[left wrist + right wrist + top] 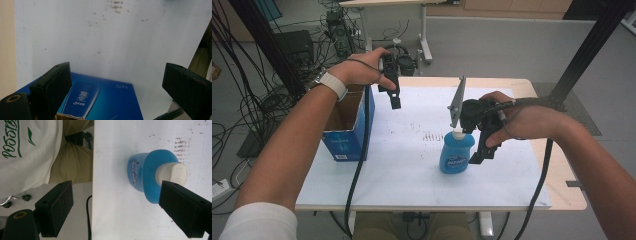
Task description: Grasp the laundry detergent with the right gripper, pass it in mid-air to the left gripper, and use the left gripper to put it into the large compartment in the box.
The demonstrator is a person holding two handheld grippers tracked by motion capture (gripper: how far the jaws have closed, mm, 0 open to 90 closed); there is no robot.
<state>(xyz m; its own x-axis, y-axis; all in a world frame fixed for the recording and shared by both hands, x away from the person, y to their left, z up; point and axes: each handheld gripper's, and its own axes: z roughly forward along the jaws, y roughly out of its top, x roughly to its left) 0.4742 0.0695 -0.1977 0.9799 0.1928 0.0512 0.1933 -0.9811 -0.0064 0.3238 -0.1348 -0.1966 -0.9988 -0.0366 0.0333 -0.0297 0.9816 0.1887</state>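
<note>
Standing upright on the white table sheet (412, 165), the squat blue plastic bottle with a white cap (456, 153) is well apart from the open blue cardboard box (348, 131), which sits at the sheet's left edge. Nothing is yet gripped: the right gripper (479, 152) is held just beside the bottle with jaws parted and empty, and the left gripper (395, 102) is held above the sheet near the box's far corner, likewise released. By that reading the bottle is still to be grasped and, presumably, carried toward the box; the work is judged barely begun. From the right gripper view, the bottle's cap (172, 174) is seen from above, close by one jaw rather than between both. From the left gripper view, the box's printed blue flap (100, 100) is seen between spread jaws, untouched.
</note>
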